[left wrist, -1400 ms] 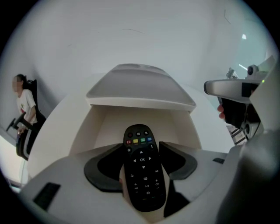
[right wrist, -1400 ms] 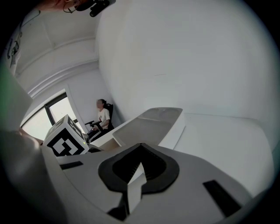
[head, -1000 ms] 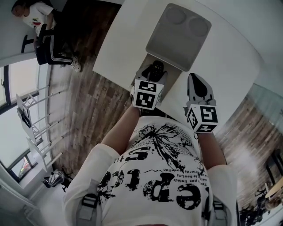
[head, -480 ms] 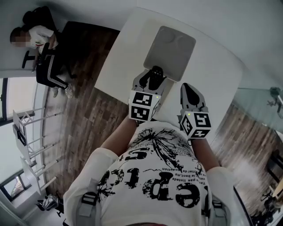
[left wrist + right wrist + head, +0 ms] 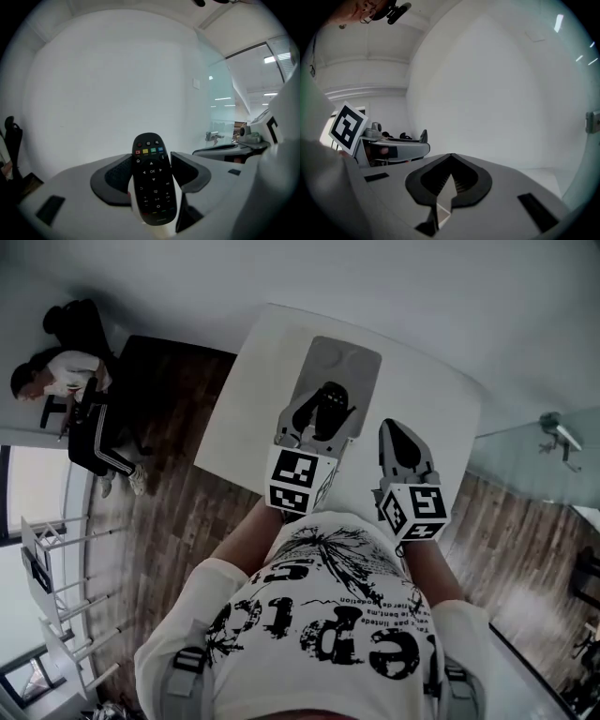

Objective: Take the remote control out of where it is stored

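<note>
A black remote control (image 5: 152,185) with coloured buttons stands upright between the jaws of my left gripper (image 5: 152,173), which is shut on its lower half. In the head view the remote (image 5: 329,401) and left gripper (image 5: 319,418) hang over the near end of a grey storage tray (image 5: 352,357) with two round recesses, on a white table (image 5: 262,381). My right gripper (image 5: 401,448) is beside them to the right, over the table. Its jaws are shut with nothing between them, the tips meeting in the right gripper view (image 5: 450,158).
The table's left edge (image 5: 217,418) drops to a dark wood floor. A seated person (image 5: 70,381) is far to the left. A white wall fills both gripper views. The left gripper (image 5: 391,149) shows at the left of the right gripper view.
The head view has swung, so the table and tray sit lower in the picture. The left gripper with the remote now covers more of the tray. Both grips are unchanged.
</note>
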`<state>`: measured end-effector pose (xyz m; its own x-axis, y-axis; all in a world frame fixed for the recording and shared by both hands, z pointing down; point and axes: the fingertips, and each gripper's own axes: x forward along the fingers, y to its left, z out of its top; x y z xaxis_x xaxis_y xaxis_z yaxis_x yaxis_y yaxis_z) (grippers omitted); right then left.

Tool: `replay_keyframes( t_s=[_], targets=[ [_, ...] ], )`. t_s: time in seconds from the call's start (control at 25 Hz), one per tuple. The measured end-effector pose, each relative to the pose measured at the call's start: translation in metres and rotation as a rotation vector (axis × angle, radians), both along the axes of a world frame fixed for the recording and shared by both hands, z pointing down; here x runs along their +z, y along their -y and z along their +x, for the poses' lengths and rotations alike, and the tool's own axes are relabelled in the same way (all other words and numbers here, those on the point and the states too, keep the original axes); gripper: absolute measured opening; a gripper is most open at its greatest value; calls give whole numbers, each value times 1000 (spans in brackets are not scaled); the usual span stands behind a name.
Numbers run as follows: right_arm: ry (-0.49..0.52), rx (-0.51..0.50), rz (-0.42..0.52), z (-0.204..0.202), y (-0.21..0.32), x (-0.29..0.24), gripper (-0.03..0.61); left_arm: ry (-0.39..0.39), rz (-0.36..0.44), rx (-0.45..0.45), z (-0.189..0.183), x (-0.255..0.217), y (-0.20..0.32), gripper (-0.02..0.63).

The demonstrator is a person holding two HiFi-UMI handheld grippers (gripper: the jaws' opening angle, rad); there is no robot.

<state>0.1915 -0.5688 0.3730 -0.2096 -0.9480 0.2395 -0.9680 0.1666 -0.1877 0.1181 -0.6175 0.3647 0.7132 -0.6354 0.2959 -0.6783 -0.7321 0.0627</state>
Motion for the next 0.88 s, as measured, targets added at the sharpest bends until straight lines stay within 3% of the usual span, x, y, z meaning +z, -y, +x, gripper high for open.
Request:
replay_keyframes(
  t_s=[0.12,0.24,0.44,0.88],
  targets=[
    [-20,24,45,10,1,-19,-6,-24,63,13,7,-22,-5,268],
    [-34,47,83,17,1,-34,-6,-99,147,33,15,-48,-8,268],
    [21,58,136,22,-8,-54,-6,-203,241,78,28,-88,-24,268],
    [-19,90,242,33,-20,-78,-6,-176,254,114,44,-90,-30,268]
  ],
)
